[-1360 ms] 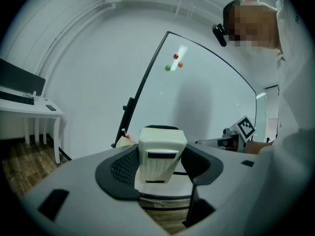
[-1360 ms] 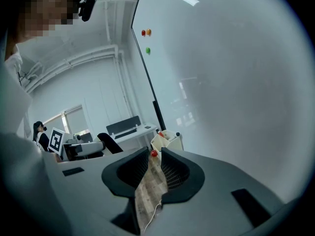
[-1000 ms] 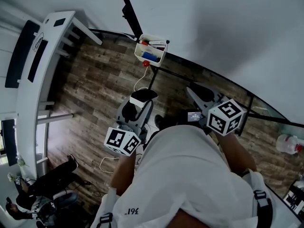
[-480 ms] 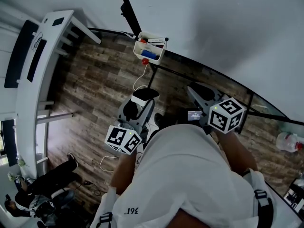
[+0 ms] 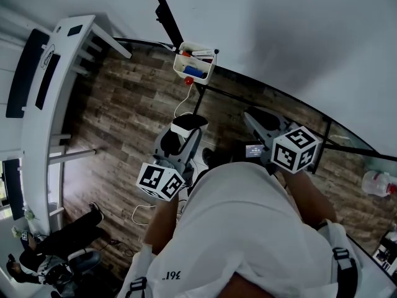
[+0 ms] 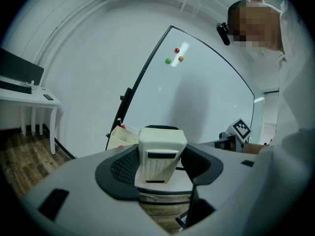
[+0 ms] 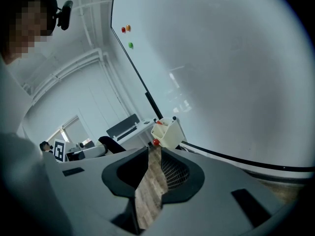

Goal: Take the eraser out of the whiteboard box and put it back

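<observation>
A white whiteboard box [image 5: 196, 66] hangs on the board's lower frame, holding a blue item and pens, with a red ball at its lower corner. My left gripper [image 5: 183, 131] is below it, over the wooden floor, shut on the white eraser [image 5: 188, 123]. In the left gripper view the eraser [image 6: 160, 154] stands upright between the dark pads [image 6: 124, 167], with the box [image 6: 121, 137] behind it to the left. My right gripper [image 5: 255, 120] hangs to the right, its jaws nearly together on nothing. The right gripper view shows the box [image 7: 167, 132] ahead of that gripper [image 7: 153, 157].
The whiteboard [image 5: 279, 36] fills the top and right of the head view, and its black stand bars [image 5: 267, 95] run below the box. A white desk [image 5: 49, 98] stands at the left. A person [image 5: 56, 247] sits at the lower left. A bottle [image 5: 377, 185] is at the far right.
Almost nothing differs. The left gripper with the eraser has crept slightly toward the box, and the right gripper has stayed put.
</observation>
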### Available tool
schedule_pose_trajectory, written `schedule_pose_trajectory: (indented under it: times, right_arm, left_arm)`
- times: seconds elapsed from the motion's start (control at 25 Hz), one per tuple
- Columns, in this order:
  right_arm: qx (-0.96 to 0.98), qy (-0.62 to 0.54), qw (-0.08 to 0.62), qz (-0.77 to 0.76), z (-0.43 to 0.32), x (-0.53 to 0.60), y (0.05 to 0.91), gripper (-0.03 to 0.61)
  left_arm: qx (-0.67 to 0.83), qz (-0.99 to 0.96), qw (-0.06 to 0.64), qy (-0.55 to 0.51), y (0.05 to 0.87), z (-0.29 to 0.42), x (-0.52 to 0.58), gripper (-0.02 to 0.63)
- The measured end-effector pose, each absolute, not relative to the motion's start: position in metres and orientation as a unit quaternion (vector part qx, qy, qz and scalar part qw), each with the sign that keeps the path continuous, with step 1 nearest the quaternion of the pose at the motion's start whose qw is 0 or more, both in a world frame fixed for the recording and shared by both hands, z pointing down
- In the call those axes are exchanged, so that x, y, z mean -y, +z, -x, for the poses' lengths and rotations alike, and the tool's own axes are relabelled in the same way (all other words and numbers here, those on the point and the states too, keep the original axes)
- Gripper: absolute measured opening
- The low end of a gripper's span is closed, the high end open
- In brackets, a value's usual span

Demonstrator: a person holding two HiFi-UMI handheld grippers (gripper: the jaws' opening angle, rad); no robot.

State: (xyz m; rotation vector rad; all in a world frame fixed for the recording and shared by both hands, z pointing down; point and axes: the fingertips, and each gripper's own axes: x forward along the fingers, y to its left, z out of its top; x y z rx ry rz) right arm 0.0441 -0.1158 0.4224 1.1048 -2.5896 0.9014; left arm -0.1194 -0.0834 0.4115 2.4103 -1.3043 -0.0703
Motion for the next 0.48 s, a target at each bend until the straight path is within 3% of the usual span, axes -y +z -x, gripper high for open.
schedule_pose_trajectory:
  times: [0.48]
  right_arm:
    - [0.874, 0.280, 0.091, -0.385, -0.044, 0.133, 0.415, 0.097]
  left_arm:
    - [0.478, -0.856, 0.196, -0.024, 0.410, 0.134, 0.104, 0.272]
